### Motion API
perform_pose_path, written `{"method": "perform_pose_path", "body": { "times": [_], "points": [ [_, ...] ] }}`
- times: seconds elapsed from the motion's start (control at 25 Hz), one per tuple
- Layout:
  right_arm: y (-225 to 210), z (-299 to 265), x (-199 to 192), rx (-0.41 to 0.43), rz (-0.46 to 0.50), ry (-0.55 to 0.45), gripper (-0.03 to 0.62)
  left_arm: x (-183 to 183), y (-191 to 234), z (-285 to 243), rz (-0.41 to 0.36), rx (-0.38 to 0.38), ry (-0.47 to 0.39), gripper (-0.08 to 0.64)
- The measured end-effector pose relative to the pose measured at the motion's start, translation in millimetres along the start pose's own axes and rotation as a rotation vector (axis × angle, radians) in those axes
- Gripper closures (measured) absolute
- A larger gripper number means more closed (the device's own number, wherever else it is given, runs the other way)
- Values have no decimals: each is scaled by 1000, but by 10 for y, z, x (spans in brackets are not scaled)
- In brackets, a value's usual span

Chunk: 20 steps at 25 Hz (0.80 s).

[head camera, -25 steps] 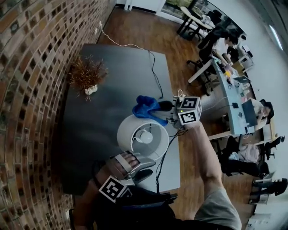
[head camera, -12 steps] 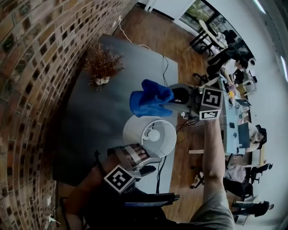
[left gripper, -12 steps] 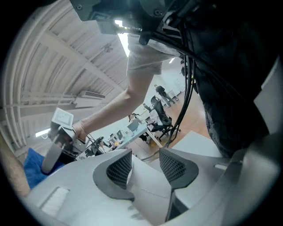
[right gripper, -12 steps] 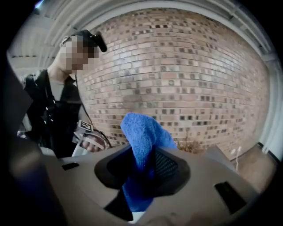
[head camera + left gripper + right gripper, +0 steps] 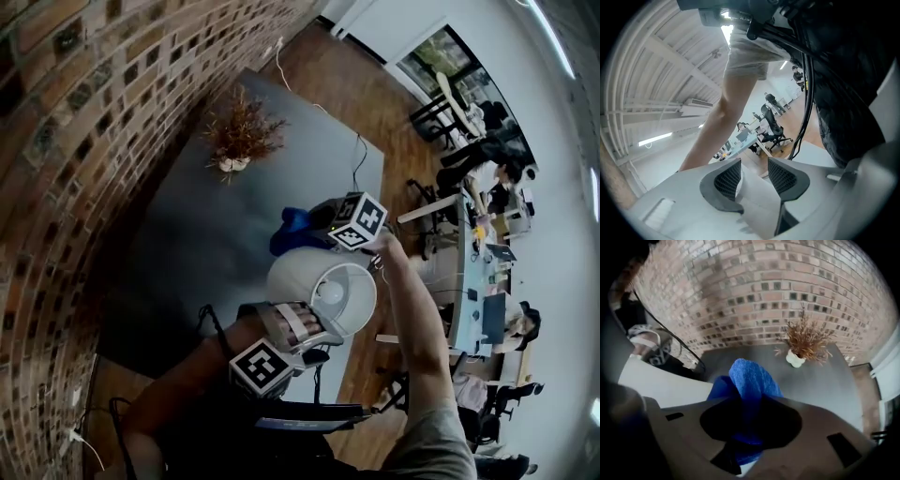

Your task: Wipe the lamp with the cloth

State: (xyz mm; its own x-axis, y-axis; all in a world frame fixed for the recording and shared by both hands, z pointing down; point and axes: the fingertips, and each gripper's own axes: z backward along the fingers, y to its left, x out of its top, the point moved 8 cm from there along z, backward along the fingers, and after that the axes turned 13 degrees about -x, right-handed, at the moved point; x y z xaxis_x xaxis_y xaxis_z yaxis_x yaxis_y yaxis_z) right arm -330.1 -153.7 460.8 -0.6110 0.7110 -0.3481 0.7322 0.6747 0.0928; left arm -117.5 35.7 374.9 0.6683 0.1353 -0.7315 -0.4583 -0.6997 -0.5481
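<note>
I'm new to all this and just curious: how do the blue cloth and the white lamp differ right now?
The cloth is blue, soft and bunched; the lamp is white, stiff and drum-shaped. The bunched cloth looks smaller than the lamp. The cloth is clamped in the right gripper; the lamp is upright, its bulb showing from above. Both are close together over the table.

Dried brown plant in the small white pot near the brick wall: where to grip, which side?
Grip the small white pot across its body, approaching level from the dark table's open side. The dried brown sprigs fan wide above it, so a top approach would likely crush them, and the brick wall stands behind.
</note>
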Motion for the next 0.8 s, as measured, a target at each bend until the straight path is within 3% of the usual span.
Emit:
{"method": "perform_pose_path", "body": {
  "times": [0.08,0.16,0.28,0.36,0.48,0.6,0.72,0.8],
  "points": [
    [-47,-55,0,-78,60,41,462,-5,26,-2,1,5,-5,373],
    [-21,200,211,-89,106,-52,462,-19,60,9,5,8,-12,373],
    [217,907,790,31,212,-289,462,-53,112,33,6,21,-16,373],
    [492,1302,1098,161,291,-363,462,-61,146,40,9,30,-18,373],
    [845,1315,1235,290,368,-251,462,-76,171,32,12,32,-15,373],
    [934,682,1037,326,402,-62,462,-86,156,-4,13,25,-13,373],
    [732,46,800,303,341,63,462,-87,148,-32,11,29,-21,379],
    [566,-224,720,196,317,137,462,-93,161,-34,19,40,-27,380]
  ]
}}
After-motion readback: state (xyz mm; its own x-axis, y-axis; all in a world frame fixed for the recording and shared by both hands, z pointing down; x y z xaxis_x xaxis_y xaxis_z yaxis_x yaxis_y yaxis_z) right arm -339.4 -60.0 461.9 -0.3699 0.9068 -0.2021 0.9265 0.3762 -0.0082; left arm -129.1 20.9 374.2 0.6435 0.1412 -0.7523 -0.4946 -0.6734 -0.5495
